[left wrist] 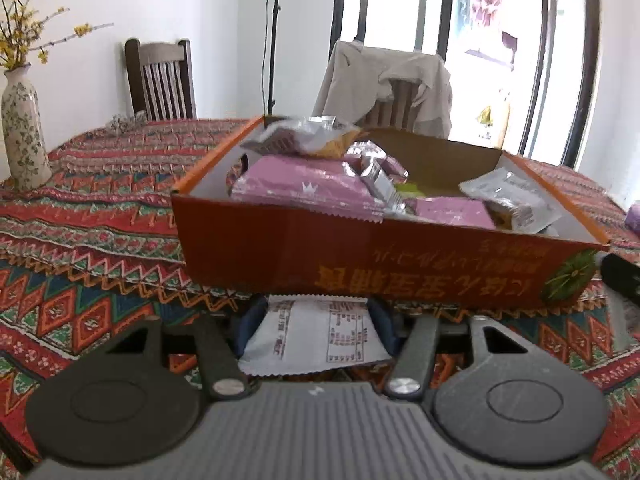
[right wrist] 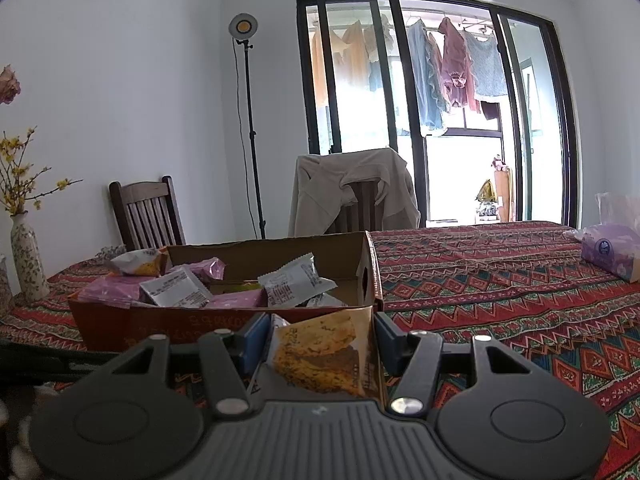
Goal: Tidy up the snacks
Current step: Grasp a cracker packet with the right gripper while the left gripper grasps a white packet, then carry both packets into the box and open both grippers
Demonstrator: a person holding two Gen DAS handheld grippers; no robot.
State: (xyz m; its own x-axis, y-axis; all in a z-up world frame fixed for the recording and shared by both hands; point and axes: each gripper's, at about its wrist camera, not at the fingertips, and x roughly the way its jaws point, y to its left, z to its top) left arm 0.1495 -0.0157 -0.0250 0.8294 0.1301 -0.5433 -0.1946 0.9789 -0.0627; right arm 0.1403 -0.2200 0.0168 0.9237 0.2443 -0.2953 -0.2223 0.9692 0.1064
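Right wrist: one orange box [right wrist: 224,316], six packets.

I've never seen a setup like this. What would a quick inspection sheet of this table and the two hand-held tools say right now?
Surface: patterned tablecloth covers the table.
Job's things: orange cardboard box holds pink and silver snack packets.
Clutter: floral vase with yellow blossoms; purple tissue pack.
Grippers: left tool shut on white snack packet; right tool shut on yellow snack packet.
Cables: lamp stand cord.
Surroundings: two wooden chairs, one under a beige jacket; laundry behind the glass doors.
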